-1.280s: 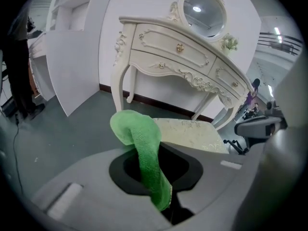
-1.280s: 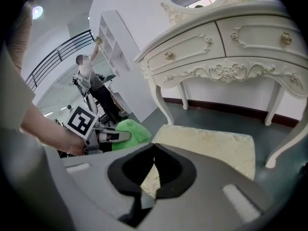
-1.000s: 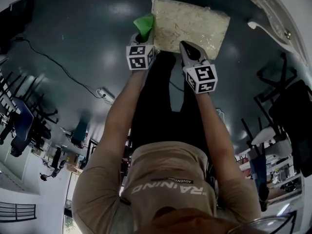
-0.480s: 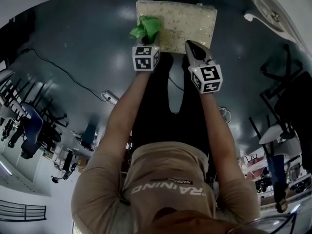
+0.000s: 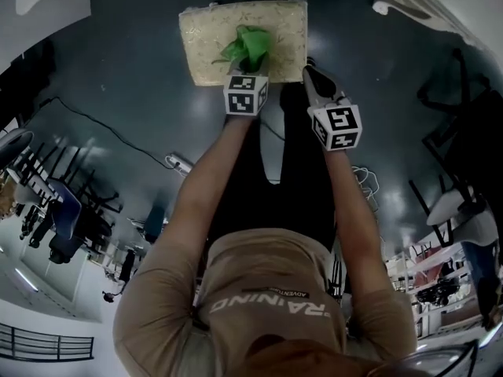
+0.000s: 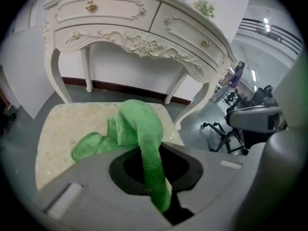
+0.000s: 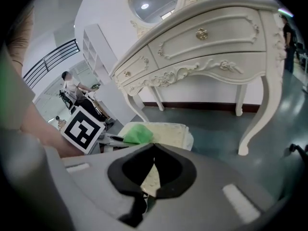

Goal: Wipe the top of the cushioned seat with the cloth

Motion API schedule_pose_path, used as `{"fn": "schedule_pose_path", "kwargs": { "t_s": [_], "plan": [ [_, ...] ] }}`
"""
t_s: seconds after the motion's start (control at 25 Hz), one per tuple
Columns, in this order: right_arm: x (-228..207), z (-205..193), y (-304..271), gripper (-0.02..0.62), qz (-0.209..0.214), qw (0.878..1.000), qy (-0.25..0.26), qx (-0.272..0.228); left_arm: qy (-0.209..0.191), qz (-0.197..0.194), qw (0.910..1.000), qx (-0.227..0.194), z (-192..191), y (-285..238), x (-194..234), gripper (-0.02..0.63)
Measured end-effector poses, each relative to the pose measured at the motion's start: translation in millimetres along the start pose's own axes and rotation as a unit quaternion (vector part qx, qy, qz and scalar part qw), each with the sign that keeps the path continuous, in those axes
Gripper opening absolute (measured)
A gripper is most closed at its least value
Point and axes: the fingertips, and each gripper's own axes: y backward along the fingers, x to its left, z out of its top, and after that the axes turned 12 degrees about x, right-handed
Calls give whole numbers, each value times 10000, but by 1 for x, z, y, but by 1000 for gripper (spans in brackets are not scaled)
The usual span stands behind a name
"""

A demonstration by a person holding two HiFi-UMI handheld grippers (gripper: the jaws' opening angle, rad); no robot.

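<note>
The cushioned seat [image 5: 208, 42] is a cream, patterned square pad on the floor ahead of me. A green cloth [image 5: 250, 45] lies bunched on its top, near the middle of the near half. My left gripper [image 5: 249, 67] is shut on the cloth; in the left gripper view the cloth [image 6: 137, 129] runs from the seat [image 6: 57, 138] back between the jaws of the left gripper [image 6: 160, 189]. My right gripper [image 5: 317, 81] hovers by the seat's near right corner, shut and holding nothing. In the right gripper view the right gripper [image 7: 153, 150] points at the seat [image 7: 168, 134] and the cloth [image 7: 137, 134].
A white carved dressing table [image 6: 134, 28] with drawers stands just behind the seat, its legs [image 7: 252, 124] reaching the floor beside it. A cable [image 5: 102, 120] and power strip [image 5: 179, 162] lie on the dark floor at left. Office chairs [image 6: 250, 124] stand off to the right.
The left gripper has dragged the green cloth from the seat's left near corner rightward to about its middle. The right gripper has kept its place beside the seat's near right corner.
</note>
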Motion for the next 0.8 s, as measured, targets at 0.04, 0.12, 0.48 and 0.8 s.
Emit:
{"fn": "schedule_pose_path", "kwargs": {
  "t_s": [0.04,0.12,0.48,0.8],
  "plan": [
    [-10,-4,6,2,-35,10000,-36,-19,-45,-42,10000,22,2,-5,-12,46],
    [-29,-12,16,2,-93,9999,-111,-39,-116,-118,9998,59,4,-16,-37,46],
    [-99,-48,59,2,-345,9982,-482,-87,-414,-544,9975,194,20,-62,-132,46],
    [-134,-60,75,2,-478,9965,-667,-121,-312,-1695,9850,68,35,-79,-193,46]
  ]
}}
